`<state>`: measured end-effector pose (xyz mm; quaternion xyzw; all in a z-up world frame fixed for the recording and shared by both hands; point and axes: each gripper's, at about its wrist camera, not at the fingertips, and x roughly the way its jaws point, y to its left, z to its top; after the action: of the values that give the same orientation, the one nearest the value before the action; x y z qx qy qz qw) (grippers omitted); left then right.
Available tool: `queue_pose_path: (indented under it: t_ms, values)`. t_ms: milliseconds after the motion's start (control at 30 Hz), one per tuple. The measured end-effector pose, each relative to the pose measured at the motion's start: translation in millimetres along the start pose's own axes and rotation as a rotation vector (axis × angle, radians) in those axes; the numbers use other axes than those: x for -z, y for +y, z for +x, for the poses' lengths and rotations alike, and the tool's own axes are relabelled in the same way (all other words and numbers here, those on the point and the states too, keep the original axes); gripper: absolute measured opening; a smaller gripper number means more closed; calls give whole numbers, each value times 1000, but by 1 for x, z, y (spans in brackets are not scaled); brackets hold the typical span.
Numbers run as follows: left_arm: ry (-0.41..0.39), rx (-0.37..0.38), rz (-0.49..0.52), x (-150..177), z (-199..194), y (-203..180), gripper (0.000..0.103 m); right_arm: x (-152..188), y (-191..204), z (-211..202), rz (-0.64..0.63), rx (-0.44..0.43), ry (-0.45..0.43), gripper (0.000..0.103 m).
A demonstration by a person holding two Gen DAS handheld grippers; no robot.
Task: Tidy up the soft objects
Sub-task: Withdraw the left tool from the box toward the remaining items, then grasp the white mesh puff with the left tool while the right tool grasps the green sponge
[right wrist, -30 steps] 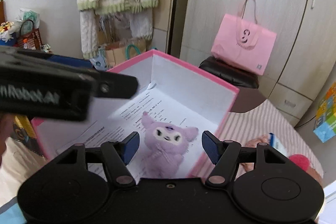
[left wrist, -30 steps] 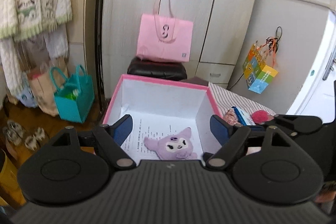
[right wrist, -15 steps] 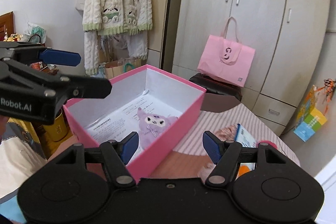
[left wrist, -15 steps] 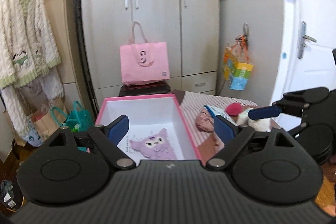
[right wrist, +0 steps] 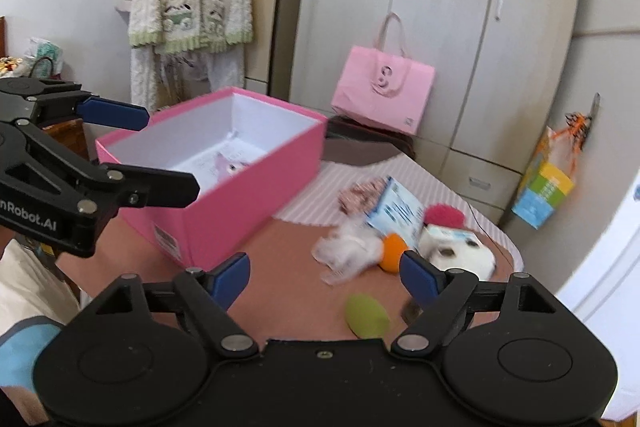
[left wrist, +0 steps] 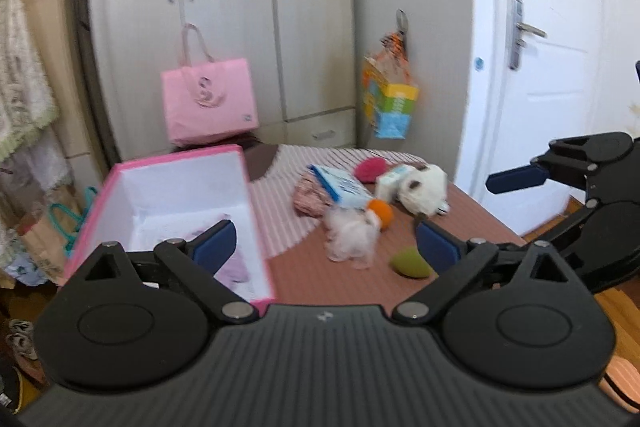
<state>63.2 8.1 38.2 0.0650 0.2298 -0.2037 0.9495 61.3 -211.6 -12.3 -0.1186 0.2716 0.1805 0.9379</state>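
Spreading their jaws with nothing between them, the left gripper [left wrist: 326, 245] and right gripper [right wrist: 325, 275] hover released; the pink box [right wrist: 256, 203] sits at ten o'clock of the green sponge [right wrist: 366, 315].

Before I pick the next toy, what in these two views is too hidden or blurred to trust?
- Purple plush: right wrist view, mostly behind the pink box wall; left wrist view, behind a gripper finger.
- White fluffy toy: motion-blurred in both views, shape unclear.
- Small dark object: right wrist view, partly behind a finger.

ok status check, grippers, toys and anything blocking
Left gripper and right gripper opening, both empty. Purple plush in pink box. Loose toys on table, green one nearest. Nothing blocking.
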Motion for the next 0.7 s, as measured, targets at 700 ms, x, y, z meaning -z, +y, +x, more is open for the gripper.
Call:
queue_pose_path:
  t_ms: [700]
  values:
    - [121,99,-119,23,144,-40,96,91,-47,78,3,-23,-98,87]
